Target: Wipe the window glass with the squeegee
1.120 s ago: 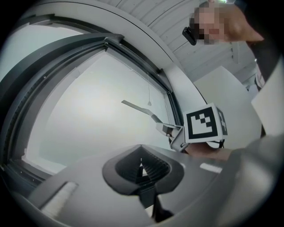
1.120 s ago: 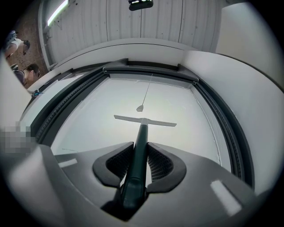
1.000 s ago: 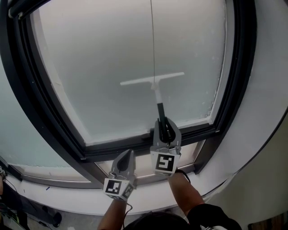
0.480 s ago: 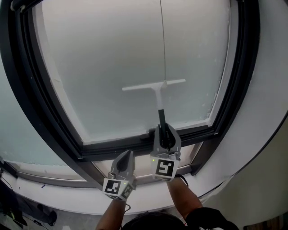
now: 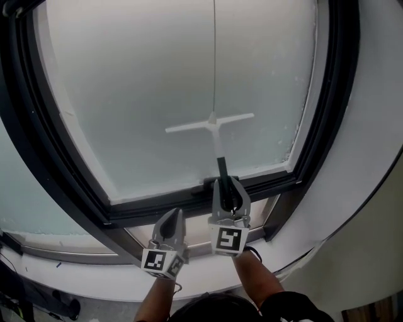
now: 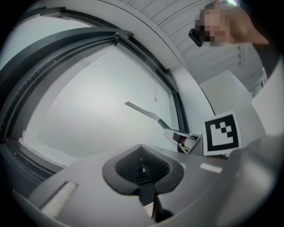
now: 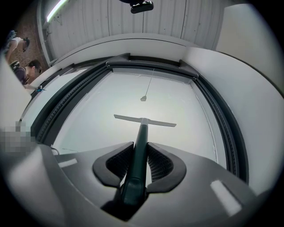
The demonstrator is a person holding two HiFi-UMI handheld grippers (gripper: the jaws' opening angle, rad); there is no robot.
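The frosted glass (image 5: pixel 145 94) fills a dark frame (image 5: pixel 69 170) set in a white wall (image 5: pixel 371 126), and it looks evenly pale, with a rough whitish edge along its bottom and right sides. A thin cord (image 5: pixel 214 56) hangs down the middle of the pane. The squeegee (image 5: pixel 216 139) lies against the glass low and near the centre, its white blade crosswise and slightly tilted, its dark handle running back toward the person. The right gripper (image 5: pixel 228 186) has its jaws clamped on that handle, just above the frame's bottom rail. The left gripper (image 5: pixel 174 215) sits just to its left and lower, with jaws closed together on nothing. In the right gripper view the handle (image 7: pixel 141 137) runs between the ribbed pads (image 7: pixel 160 165), a panelled ceiling (image 7: pixel 133 26) with a light strip (image 7: pixel 57 9) shows beyond the window, and people (image 7: pixel 31 66) stand at the far left.
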